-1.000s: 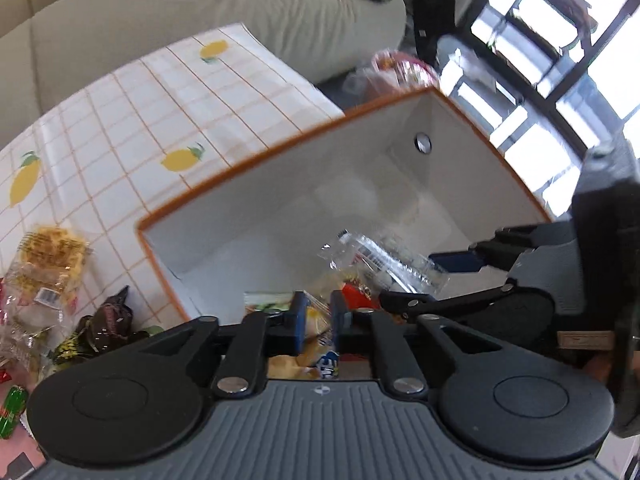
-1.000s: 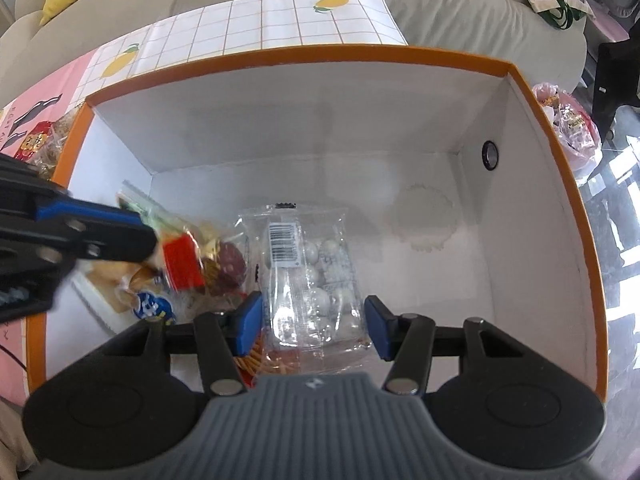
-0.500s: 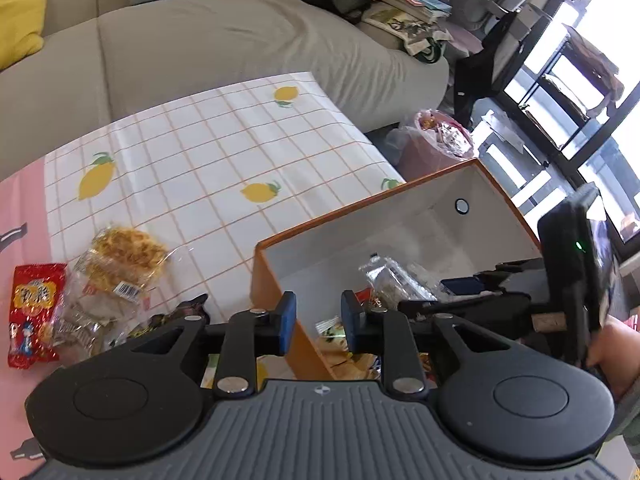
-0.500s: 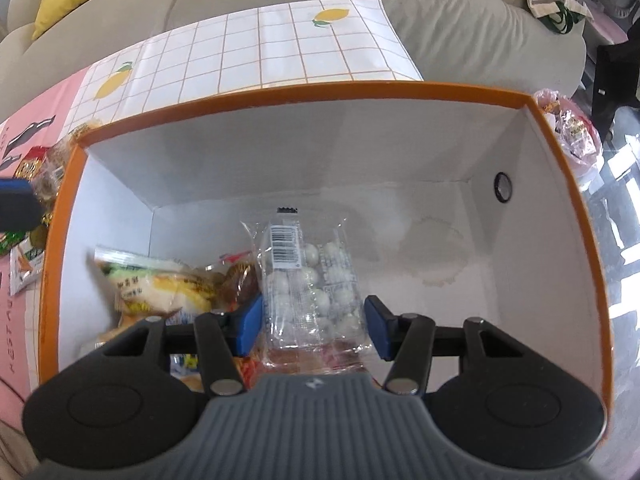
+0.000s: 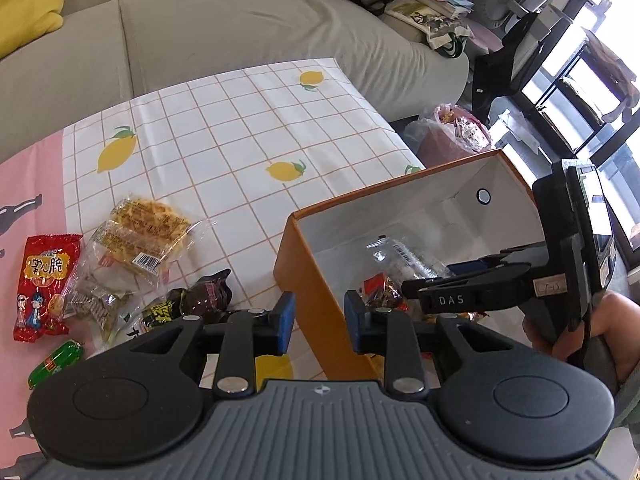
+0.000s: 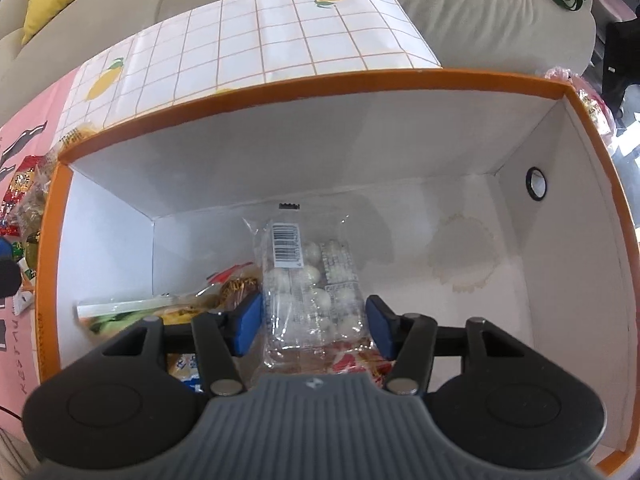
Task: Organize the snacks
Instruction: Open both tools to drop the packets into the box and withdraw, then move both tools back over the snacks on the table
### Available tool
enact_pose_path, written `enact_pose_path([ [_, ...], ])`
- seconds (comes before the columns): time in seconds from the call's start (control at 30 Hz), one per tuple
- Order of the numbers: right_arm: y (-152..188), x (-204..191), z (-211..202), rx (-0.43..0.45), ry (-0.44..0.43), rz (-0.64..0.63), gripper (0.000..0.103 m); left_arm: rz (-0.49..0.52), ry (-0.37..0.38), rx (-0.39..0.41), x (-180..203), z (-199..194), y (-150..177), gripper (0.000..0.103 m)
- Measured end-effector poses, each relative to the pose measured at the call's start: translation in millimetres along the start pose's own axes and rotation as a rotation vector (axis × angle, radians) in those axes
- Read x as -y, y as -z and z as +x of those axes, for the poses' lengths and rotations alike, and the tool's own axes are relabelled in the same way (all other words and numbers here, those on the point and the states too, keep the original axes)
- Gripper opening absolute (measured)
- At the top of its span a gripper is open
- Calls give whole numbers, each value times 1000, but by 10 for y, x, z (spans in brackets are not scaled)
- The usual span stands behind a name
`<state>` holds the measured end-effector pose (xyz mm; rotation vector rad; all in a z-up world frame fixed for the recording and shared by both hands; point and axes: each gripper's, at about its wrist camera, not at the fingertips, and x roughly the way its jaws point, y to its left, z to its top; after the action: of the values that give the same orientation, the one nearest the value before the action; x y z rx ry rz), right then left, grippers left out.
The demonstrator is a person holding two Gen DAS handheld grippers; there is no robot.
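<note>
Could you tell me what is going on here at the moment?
A person is sorting snacks into an orange box. The right gripper is inside it, jaws open around a clear pack of white balls. The left gripper, empty and just opening, is outside, near the snacks on the tablecloth.

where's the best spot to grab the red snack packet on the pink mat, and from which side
Take the red snack packet across its narrow width near the middle, coming straight down from above. It lies flat on the pink mat, long axis running away from the camera, so the side edges are the shortest span. Its left edge looks free; clear wrappers crowd the right edge, so a finger may catch them.
</note>
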<state>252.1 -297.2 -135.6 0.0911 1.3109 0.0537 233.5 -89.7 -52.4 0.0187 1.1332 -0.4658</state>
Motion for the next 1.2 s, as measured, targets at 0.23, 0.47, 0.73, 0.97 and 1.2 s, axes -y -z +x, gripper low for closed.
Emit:
enact_pose_path([
  [0.23,4,-47,-78,7,56,-47,70,-6,-18,5,-57,-86,69,38],
  [0.47,104,-98,-326,53,78,-59,72,1,-67,31,-83,-264,217,42],
  [0.73,380,-376,-904,238,33,-43,72,21,-146,125,-95,-617,473,47],
  [0.97,666,-738,-1295,414,-15,-26,72,21,-214,218,-171,-883,752,47],
  [1.2,1009,-1254,-1466,544,-65,-82,73,-29,-253,248,-430,-965,1013,47],
])
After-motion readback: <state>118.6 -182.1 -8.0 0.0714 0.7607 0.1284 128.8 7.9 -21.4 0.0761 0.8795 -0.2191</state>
